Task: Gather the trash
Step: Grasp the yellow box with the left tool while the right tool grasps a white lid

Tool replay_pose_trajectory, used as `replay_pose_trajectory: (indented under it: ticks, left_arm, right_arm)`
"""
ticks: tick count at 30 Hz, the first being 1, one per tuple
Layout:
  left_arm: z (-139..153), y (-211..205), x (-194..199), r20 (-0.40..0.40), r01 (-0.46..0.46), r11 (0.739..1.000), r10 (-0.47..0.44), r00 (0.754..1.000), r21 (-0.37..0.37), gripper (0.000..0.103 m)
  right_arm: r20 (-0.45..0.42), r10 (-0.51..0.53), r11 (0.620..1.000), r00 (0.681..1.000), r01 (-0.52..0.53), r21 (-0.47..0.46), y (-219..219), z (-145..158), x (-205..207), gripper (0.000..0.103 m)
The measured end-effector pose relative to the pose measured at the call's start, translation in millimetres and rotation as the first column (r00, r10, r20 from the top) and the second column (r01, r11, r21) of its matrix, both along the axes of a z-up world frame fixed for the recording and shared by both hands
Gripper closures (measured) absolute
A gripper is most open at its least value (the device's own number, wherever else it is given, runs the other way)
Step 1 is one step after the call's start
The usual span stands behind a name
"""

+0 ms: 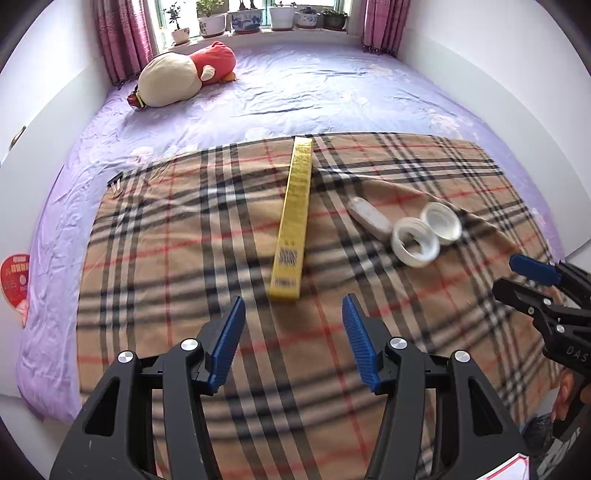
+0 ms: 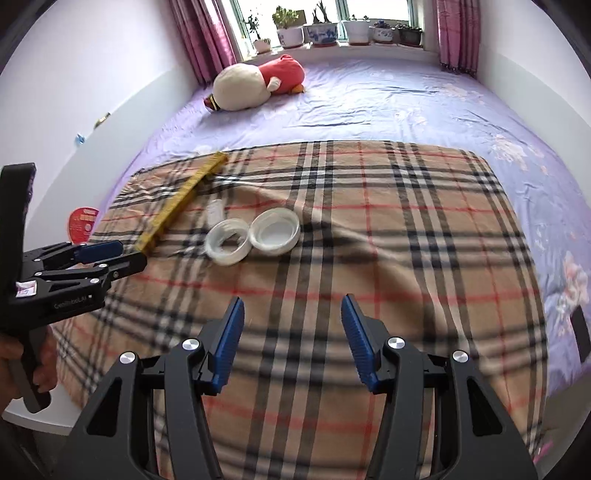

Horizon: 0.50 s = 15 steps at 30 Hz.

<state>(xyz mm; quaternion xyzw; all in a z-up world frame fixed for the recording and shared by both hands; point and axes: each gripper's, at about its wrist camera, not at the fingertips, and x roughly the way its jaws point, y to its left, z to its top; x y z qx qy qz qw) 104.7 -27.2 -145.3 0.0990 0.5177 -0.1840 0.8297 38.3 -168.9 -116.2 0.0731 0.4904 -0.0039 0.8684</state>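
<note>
Left wrist view first: the left tool (image 1: 293, 306) is seen hanging over a plaid blanket (image 1: 184, 258) that is spread on a bed with a purple sheet (image 1: 332, 85). Its blue pads are parted, nothing is caught between them, so it is released. Just past the tips, a long yellow box (image 1: 291, 218) is laid flat on the blanket, running away from the camera, its near end close to the gap between the pads but not touched. To the right of the box, a small white oblong item (image 1: 369, 218) and two round white containers (image 1: 415, 242), side by side and touching, are found on the same blanket. What the oblong item is exactly can't be told, it's blurred.

The right tool (image 2: 291, 310) is also seen released in its own view, pads apart over bare plaid, nothing gripped. From there the two round containers (image 2: 227, 242) are spotted ahead and to the left, open side up, with the yellow box (image 2: 177, 201) beyond them at a slant. The left tool (image 2: 107, 254) is caught at the left edge of that view, held by a hand (image 2: 40, 362), its tip near the box's near end.

Further back, a plush toy (image 1: 177, 79) in cream and red is left lying on the sheet near the window, where potted plants (image 1: 258, 18) are lined up between pink curtains (image 1: 122, 33). A red round fan-like thing (image 1: 14, 280) is seen at the bed's left edge.
</note>
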Motion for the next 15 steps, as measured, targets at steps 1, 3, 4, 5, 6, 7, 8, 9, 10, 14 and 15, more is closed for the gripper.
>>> replay_pose_trajectory:
  ticks: [1,3,4,5,6,7,8,9,10,14,15]
  left_arm:
    - [-3,-1,5,-0.001,0.003,1.0,-0.003,1.0,0.006,0.048]
    - [-7,-4,12,0.002,0.008,1.0,-0.008,1.0,0.017,0.048]
    - [-8,-4,15,0.004,0.011,1.0,-0.011,1.0,0.017,0.048]
    - [-9,-4,18,0.007,0.013,1.0,-0.013,1.0,0.019,0.048]
    - [-9,-4,20,0.01,0.015,1.0,-0.016,1.0,0.019,0.048]
    - [-10,-5,24,0.011,0.017,1.0,-0.018,1.0,0.018,0.048]
    - [-11,-5,26,0.01,0.017,1.0,-0.018,1.0,0.018,0.048]
    - [-12,-5,29,0.006,0.017,1.0,-0.017,1.0,0.016,0.048]
    - [-13,-5,33,0.005,0.016,1.0,-0.016,1.0,0.016,0.048]
    - [-16,-9,43,0.013,0.026,0.999,-0.026,1.0,0.02,0.048]
    - [-16,-11,47,0.012,0.029,0.999,-0.029,0.999,0.018,0.048]
  right_arm:
    - [-0.007,0.005,1.0,1.0,-0.005,-0.007,0,-4,6,0.047]
    - [-0.022,0.013,1.0,1.0,-0.013,-0.02,-1,-10,18,0.047]
    - [-0.023,0.017,0.999,1.0,-0.017,-0.029,-1,-11,22,0.047]
    - [-0.029,0.026,0.999,0.999,-0.027,-0.034,0,-12,28,0.047]
    - [-0.027,0.034,0.999,0.999,-0.035,-0.035,1,-13,31,0.047]
    - [-0.025,0.045,0.998,0.999,-0.046,-0.048,3,-13,35,0.047]
    - [-0.031,0.059,0.996,0.998,-0.061,-0.057,6,-15,40,0.047]
    - [-0.025,0.065,0.996,0.998,-0.067,-0.065,7,-16,43,0.047]
    - [-0.022,0.073,0.995,0.997,-0.075,-0.069,8,-16,48,0.047]
    - [-0.012,0.097,0.991,0.995,-0.097,-0.094,11,-18,62,0.047]
    - [-0.008,0.103,0.989,0.995,-0.104,-0.103,12,-19,65,0.047]
